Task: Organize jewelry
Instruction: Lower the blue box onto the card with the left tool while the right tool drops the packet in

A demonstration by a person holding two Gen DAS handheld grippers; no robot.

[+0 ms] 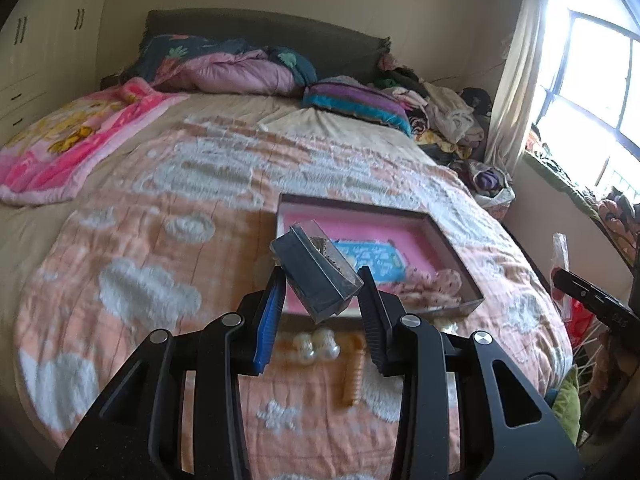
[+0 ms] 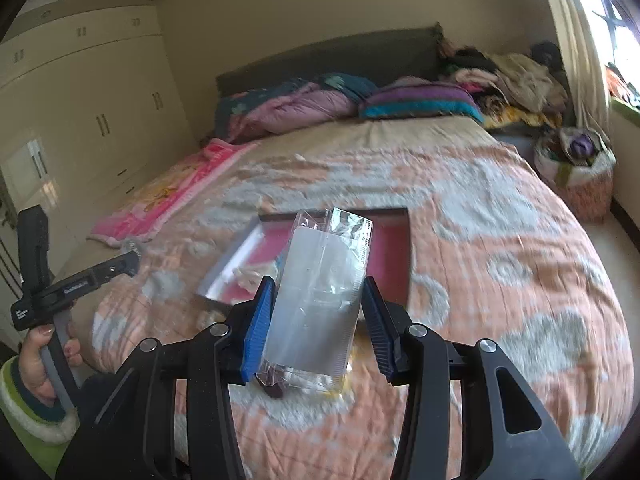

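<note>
My left gripper (image 1: 320,280) is shut on a small clear box with a dark insert (image 1: 316,276), held tilted above the bed. Beyond it lies an open tray with a pink lining (image 1: 400,236) holding a blue card and beaded pieces (image 1: 436,284). Pearl beads (image 1: 318,344) and an orange ribbed piece (image 1: 354,376) lie on the bedspread under the fingers. My right gripper (image 2: 318,300) is shut on a clear plastic packet (image 2: 320,292), held upright in front of the same tray (image 2: 392,252). The left gripper (image 2: 80,284) shows at the left edge of the right wrist view.
The orange bedspread with white cloud shapes (image 1: 160,240) covers the bed. A pink blanket (image 1: 72,140) lies far left, pillows (image 1: 240,68) at the headboard, and a clothes pile (image 1: 440,112) by the window. A bag (image 2: 576,168) stands on the floor at the right.
</note>
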